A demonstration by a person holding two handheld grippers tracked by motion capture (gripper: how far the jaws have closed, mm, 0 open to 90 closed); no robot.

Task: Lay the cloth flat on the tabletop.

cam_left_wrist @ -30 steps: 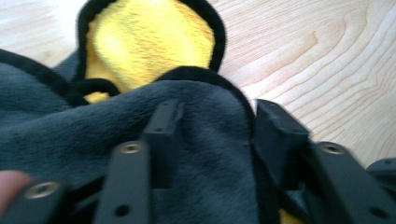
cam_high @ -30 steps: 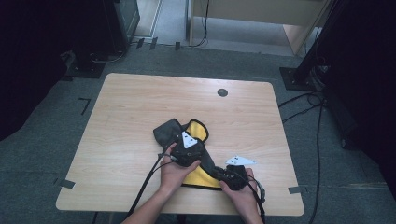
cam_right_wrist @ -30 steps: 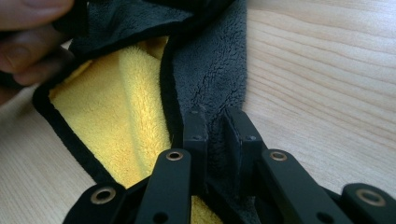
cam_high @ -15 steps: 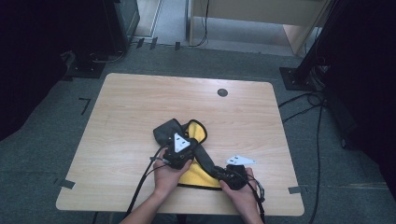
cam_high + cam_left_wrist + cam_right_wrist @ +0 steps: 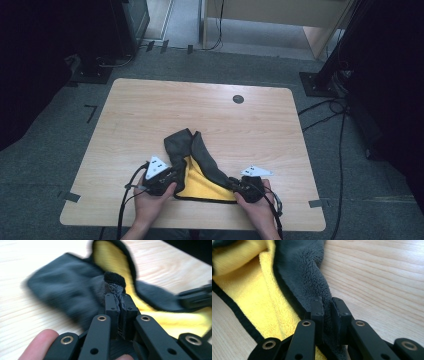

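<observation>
Grey-yellow cloth (image 5: 200, 170) now wider between claws.

Cloth (image 5: 200, 165) lies on tabletop (image 5: 150, 115), between both hand-held grippers: left hand-held gripper (image 5: 172, 175) touching its left edge, right hand-held gripper (image 5: 235, 186) touching its right corner. Cloth bunches up ahead of left one. Round port (image 5: 238, 99) well beyond both, far side.

A pale wooden table (image 5: 150, 120) with rounded corners stands on grey carpet (image 5: 60, 150). Near its far edge sits a small dark round cap (image 5: 238, 99) — set into the top. Strips of tape (image 5: 315, 203) mark the floor beside the near corners. Black cables (image 5: 327, 107) trail over the carpet at right — towards a dark stand base (image 5: 317, 84).
</observation>
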